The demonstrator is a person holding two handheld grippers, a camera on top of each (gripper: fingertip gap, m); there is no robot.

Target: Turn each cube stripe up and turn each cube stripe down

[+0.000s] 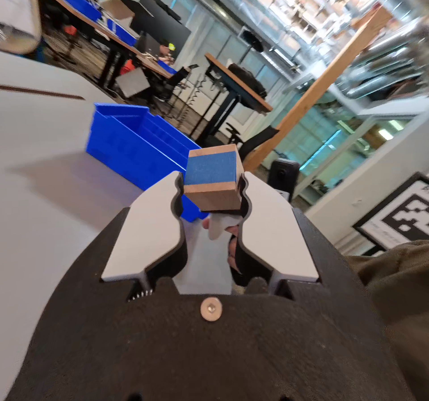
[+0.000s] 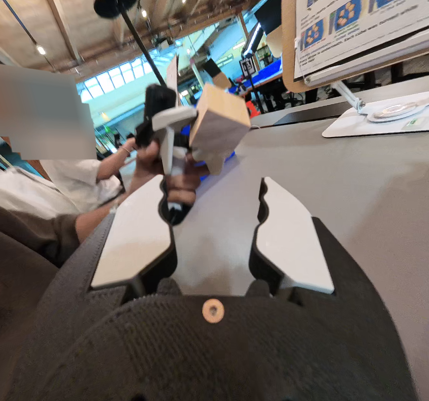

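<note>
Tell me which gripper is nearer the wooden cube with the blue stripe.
Left. The left gripper holds the wooden cube between its fingers, above the table. The right gripper is open and empty, apart from the cube, pointing toward it.

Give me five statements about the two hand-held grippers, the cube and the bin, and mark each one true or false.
1. The left hand-held gripper is shut on the wooden cube. True.
2. The right hand-held gripper holds a cube. False: it is open and empty.
3. The cube's blue stripe faces the left wrist camera. True.
4. The cube rests inside the blue bin. False: it is held in the air, in front of the bin.
5. The blue bin stands on the grey table. True.
</note>
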